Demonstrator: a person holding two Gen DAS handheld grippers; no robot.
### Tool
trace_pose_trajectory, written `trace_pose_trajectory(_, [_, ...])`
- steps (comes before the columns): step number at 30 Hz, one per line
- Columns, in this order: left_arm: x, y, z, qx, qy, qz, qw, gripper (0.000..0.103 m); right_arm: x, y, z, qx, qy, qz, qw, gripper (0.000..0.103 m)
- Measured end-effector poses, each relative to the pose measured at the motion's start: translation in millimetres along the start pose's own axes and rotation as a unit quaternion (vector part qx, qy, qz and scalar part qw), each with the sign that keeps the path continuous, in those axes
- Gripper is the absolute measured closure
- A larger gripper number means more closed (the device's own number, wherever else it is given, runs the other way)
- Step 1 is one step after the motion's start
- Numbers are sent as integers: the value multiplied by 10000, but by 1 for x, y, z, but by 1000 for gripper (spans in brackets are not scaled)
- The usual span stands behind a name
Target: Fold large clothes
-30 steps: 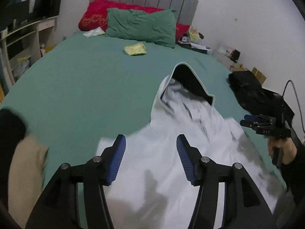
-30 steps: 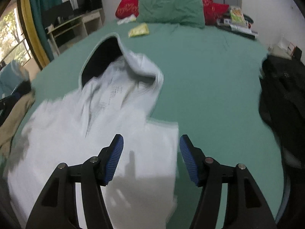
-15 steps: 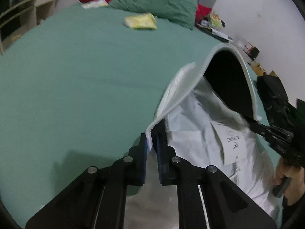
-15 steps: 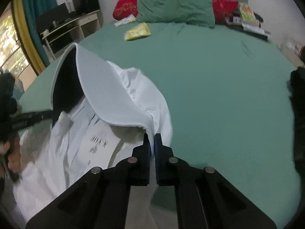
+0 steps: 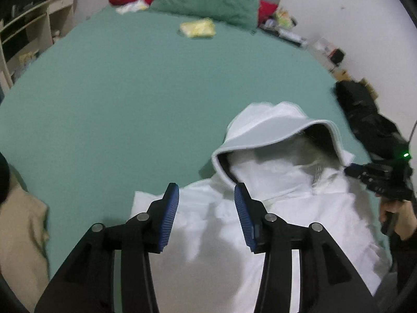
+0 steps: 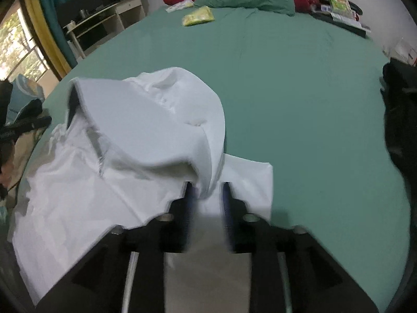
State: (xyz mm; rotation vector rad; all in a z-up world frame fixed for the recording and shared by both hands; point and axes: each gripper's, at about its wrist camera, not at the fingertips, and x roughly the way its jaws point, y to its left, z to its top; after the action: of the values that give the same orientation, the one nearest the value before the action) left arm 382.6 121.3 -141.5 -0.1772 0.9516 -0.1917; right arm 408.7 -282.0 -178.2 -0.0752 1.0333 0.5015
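The left gripper (image 5: 206,210) has its jaws wide apart above the shoulder of the white hoodie (image 5: 273,224), and the right gripper (image 6: 206,195) has its jaws partly apart with a fold of the hood (image 6: 156,120) between them, blurred. The hoodie lies on the green bed (image 5: 117,99), hood puffed up. It looks soft, light and floppy, so I would take it at the thick hood edge or shoulder seams.

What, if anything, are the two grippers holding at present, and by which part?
Nothing: the left gripper is open above the white hoodie, and the right gripper is open around the hood's edge.
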Motion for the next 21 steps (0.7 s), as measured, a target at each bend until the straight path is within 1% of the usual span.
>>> trace_pose_trajectory(1, [-9, 0, 5, 7, -137, -37, 9999, 55, -8, -1, 1, -76, -47, 79, 9999, 52])
trace_pose_trajectory(2, [-16, 2, 14, -39, -299, -52, 9995, 53, -16, -4, 2, -122, -93, 145, 9998, 46])
trace_pose_trajectory(3, [-18, 2, 22, -87, -402, -48, 9991, 50, -22, -6, 4, -111, -147, 176, 9997, 38])
trace_pose_trajectory(4, [-20, 2, 33, -154, -557, -53, 9983, 49, -29, -12, 8, -51, -238, 256, 9994, 34])
trace_pose_trajectory(6, [-16, -2, 47, -232, -791, -84, 9966, 47, -36, -23, 19, 138, -400, 511, 9978, 31])
trace_pose_trajectory(8, [1, -10, 63, -281, -837, -175, 9959, 45, -32, -35, 34, 387, -502, 651, 9959, 28])
trace_pose_trajectory(10, [29, -18, 74, -209, -643, -351, 9971, 44, -16, -42, 48, 591, -412, 824, 9940, 27])
trace_pose_trajectory(12, [59, -28, 73, 53, -220, -459, 9987, 43, 8, -46, 60, 811, -208, 1137, 9900, 26])
trace_pose_trajectory(13, [69, -33, 70, 208, -38, -485, 9986, 43, 22, -49, 63, 913, -106, 1371, 9863, 26])
trace_pose_trajectory(14, [79, -41, 64, 491, 189, -474, 9975, 43, 36, -52, 65, 1023, 60, 1683, 9804, 26])
trace_pose_trajectory(16, [87, -55, 49, 1104, 386, -399, 9923, 43, 63, -52, 64, 1180, 464, 2171, 9679, 26])
trace_pose_trajectory(17, [91, -62, 40, 1437, 505, -375, 9876, 43, 72, -49, 62, 1169, 601, 2384, 9622, 26])
trace_pose_trajectory(18, [95, -66, 30, 1706, 613, -304, 9830, 43, 76, -43, 57, 1090, 653, 2512, 9596, 25])
trace_pose_trajectory(19, [98, -66, 24, 1834, 695, -254, 9803, 42, 74, -37, 55, 904, 564, 2535, 9614, 25])
trace_pose_trajectory(20, [101, -64, 17, 1852, 760, -269, 9794, 40, 74, -31, 53, 751, 599, 2685, 9585, 26])
trace_pose_trajectory(21, [100, -60, 15, 1758, 717, -360, 9811, 36, 75, -23, 50, 626, 704, 2829, 9545, 29])
